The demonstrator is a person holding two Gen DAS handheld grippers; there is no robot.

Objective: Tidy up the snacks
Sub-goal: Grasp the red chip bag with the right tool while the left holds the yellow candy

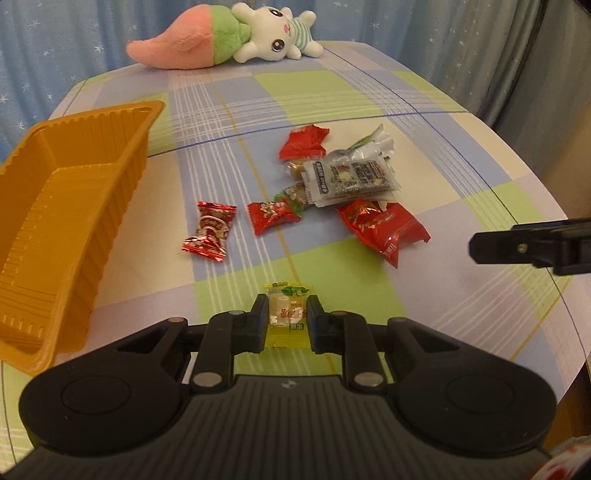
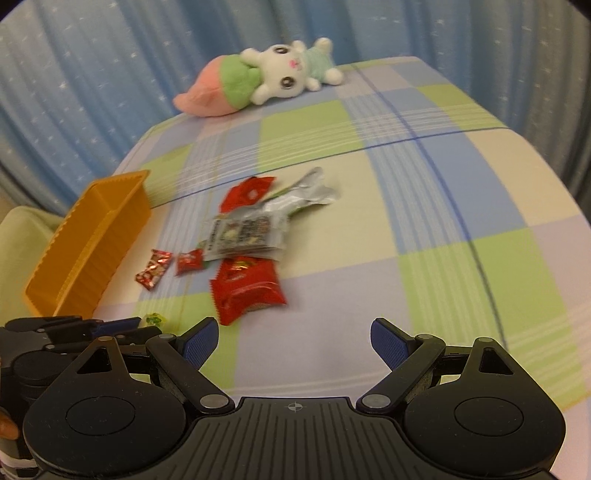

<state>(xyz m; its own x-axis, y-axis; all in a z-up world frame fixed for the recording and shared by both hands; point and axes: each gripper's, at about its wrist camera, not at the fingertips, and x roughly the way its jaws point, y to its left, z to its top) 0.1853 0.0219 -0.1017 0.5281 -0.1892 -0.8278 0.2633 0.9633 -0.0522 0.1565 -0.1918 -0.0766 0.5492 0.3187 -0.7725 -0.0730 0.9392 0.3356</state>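
Observation:
My left gripper [image 1: 287, 314] is shut on a small yellow-edged clear candy packet [image 1: 286, 308], low over the checked tablecloth. An empty orange plastic tray [image 1: 92, 206] sits to its left. Ahead lies a heap of snacks: a small shiny red candy [image 1: 209, 230], a red candy [image 1: 271, 216], a grey-white sachet [image 1: 349, 177], a large red packet [image 1: 384, 225] and another red packet [image 1: 304, 142]. My right gripper [image 2: 293, 341] stands open over bare cloth with nothing between its blue pads; the large red packet [image 2: 245, 291] lies just ahead to its left. The left gripper [image 2: 74, 328] shows at the left edge.
A plush rabbit with a pink and green carrot [image 1: 221, 35] lies at the table's far edge, before a blue curtain [image 1: 74, 44]. The orange tray [image 2: 88, 243] lies near the table's left edge. The table [image 1: 480, 155] drops away on the right.

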